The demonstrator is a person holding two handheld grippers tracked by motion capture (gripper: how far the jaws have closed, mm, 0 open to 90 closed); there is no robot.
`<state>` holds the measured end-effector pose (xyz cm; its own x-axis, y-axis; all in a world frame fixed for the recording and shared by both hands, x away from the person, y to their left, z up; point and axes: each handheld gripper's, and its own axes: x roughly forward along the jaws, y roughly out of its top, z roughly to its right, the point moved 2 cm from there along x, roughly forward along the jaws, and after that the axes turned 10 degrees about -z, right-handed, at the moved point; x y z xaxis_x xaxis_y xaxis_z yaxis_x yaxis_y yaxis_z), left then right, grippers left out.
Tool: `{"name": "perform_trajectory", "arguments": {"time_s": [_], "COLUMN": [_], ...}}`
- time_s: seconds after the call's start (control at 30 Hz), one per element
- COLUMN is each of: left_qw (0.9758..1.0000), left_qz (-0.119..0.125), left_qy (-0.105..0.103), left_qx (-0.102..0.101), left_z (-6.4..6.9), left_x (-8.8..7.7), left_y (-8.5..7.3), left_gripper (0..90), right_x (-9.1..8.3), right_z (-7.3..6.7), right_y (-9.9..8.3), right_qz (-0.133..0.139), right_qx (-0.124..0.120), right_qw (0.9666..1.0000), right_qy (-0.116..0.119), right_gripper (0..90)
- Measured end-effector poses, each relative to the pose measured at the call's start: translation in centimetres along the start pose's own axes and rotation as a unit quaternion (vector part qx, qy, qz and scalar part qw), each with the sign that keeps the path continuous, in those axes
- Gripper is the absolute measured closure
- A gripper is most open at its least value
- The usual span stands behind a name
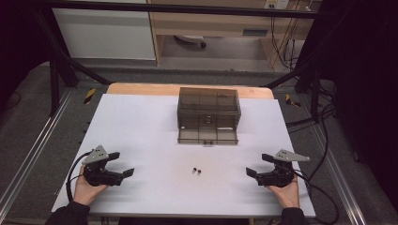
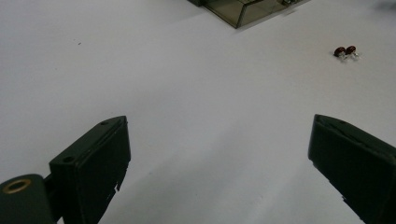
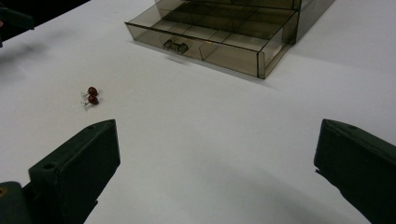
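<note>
Two small red beads (image 1: 196, 171) lie touching on white tabletop (image 1: 141, 126), just in front of drawer box (image 1: 209, 115). Bottom drawer (image 3: 219, 39) pulled out, likely ready to receive beads. Left tongs (image 1: 123, 164) and right tongs (image 1: 259, 165) both wide open, empty, flanking beads well apart, likely poised for pickup.

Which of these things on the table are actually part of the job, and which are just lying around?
Part of the job:
- two small dark red pieces, lying side by side on the white table
- smoky clear drawer box, bottom drawer pulled open
- left tongs and right tongs, both open, holding nothing

Just lying about:
- cables on the floor beside the table
</note>
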<state>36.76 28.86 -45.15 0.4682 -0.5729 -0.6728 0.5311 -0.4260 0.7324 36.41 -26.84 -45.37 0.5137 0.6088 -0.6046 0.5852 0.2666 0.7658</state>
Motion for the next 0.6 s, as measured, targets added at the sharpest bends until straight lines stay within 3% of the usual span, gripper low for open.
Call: {"name": "perform_trajectory", "arguments": {"time_s": [0.6], "left_qw": [0.9999], "left_qz": [-0.010], "left_qy": [-0.004], "left_qx": [0.012], "left_z": [1.0], "left_x": [1.0], "left_y": [0.6], "left_gripper": [5.6], "right_x": [-0.1], "right_z": [0.0], "right_y": [0.0], "right_qz": [-0.005], "right_qx": [-0.005], "right_qw": [1.0000], "right_qy": [-0.003], "right_gripper": [0.7]}}
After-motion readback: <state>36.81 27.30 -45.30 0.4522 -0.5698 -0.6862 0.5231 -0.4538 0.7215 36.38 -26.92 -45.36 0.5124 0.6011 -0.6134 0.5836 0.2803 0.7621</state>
